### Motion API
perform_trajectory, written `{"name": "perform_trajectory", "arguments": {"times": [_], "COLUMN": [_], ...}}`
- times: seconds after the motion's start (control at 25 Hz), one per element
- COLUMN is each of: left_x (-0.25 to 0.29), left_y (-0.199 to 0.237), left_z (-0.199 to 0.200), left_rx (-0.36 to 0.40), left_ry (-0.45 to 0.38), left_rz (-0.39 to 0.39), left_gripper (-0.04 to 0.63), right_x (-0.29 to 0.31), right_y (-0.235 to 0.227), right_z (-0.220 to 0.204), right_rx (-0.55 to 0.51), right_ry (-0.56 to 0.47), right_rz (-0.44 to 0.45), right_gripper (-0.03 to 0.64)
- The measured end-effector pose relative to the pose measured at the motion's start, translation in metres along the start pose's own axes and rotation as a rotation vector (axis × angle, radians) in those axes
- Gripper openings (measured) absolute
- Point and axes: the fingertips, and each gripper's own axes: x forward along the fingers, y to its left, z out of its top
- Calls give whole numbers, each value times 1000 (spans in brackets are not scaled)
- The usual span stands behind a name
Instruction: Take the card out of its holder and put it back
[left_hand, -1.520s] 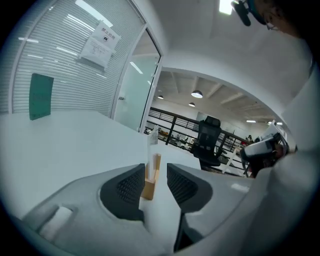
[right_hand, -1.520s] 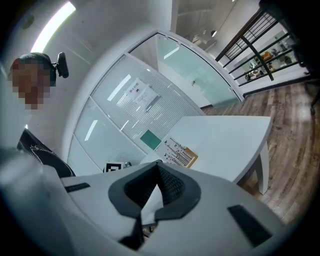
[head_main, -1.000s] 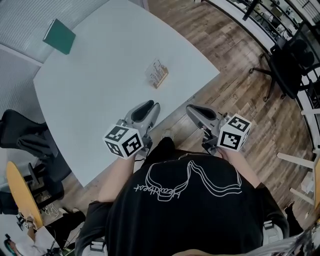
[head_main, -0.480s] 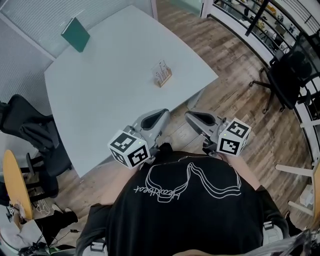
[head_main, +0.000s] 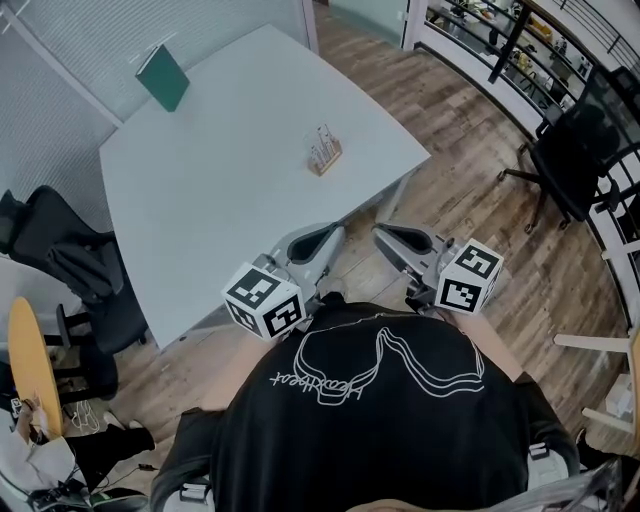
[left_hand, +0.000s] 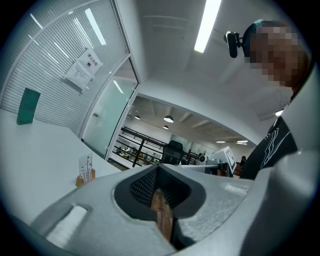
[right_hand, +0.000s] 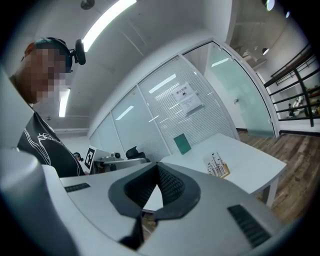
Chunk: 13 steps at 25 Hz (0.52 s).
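Broadly, the white desk (head_main: 220, 180) fills the head view from nine to twelve o'clock. Off its near edge, well apart from the work, the left tool (head_main: 328, 234) and right tool (head_main: 384, 233) both have jaws pressed together, empty. Toward twelve o'clock stands the wooden holder (head_main: 326, 163), the card (head_main: 320, 142) upright in it. Arriving with jaws closed would probably topple the light holder instead of pinching the card.

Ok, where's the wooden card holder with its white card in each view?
Head view: wooden card holder, upper centre, on the white table.
Left gripper view: holder at lower left.
Right gripper view: holder right of centre.
Shared landmark: green rectangular board at the table's far end.
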Motion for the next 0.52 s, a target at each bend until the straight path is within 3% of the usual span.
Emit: {"name": "perform_trajectory", "arguments": {"times": [0.52], "left_x": [-12], "left_y": [-20], "left_z": [-8], "left_rx": [19], "left_ry": [-19], "left_rz": [4], "left_gripper": [14], "right_x": [-17], "right_y": [17], "right_z": [-13], "right_rx": [-8], "right_ry": [3], "right_rz": [-19], "right_gripper": [9]}}
